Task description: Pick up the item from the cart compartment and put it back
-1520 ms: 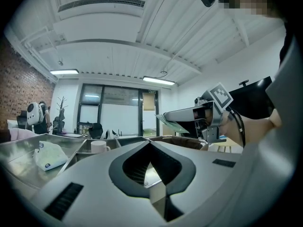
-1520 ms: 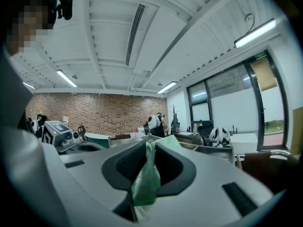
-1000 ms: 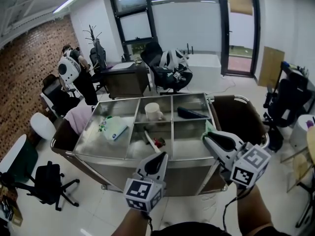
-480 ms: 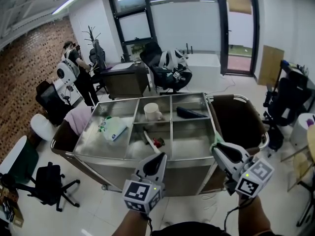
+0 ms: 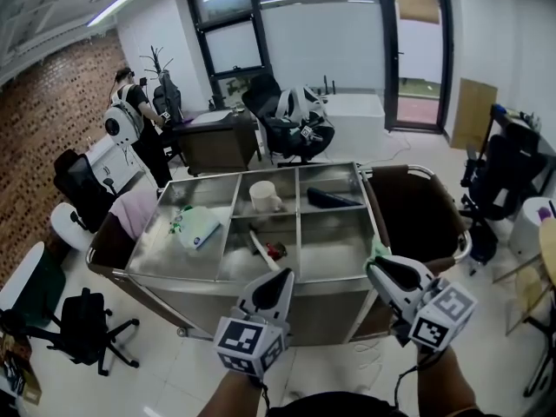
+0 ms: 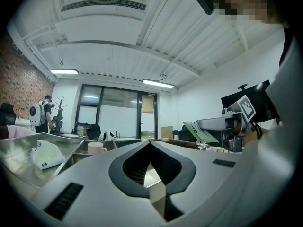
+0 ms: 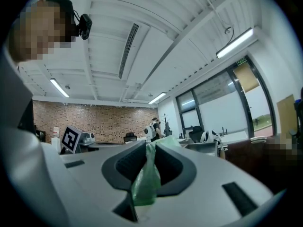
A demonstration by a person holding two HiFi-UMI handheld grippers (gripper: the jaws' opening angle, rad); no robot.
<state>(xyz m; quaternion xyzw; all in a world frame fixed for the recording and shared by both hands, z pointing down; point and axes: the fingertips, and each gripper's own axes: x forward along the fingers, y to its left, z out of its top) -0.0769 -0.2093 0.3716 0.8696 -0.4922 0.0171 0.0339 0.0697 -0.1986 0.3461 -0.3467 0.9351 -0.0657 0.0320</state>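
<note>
right gripper (image 5: 374,266) jaws clamped on the thin green packet (image 7: 144,183), near-right cart compartment (image 5: 334,252) just ahead-left of it; left gripper (image 5: 280,278) jaws together, empty

Quantities: one cart (image 5: 195,309); two grippers, namely left gripper (image 5: 281,274) and right gripper (image 5: 374,264); one mug (image 5: 263,195); one white pouch (image 5: 196,227); one black item (image 5: 328,199); one green packet (image 7: 144,183); one person (image 5: 130,122), far left.

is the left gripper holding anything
No, the left gripper has its jaws closed together with nothing between them.

No text legible (too small; too blurred).
</note>
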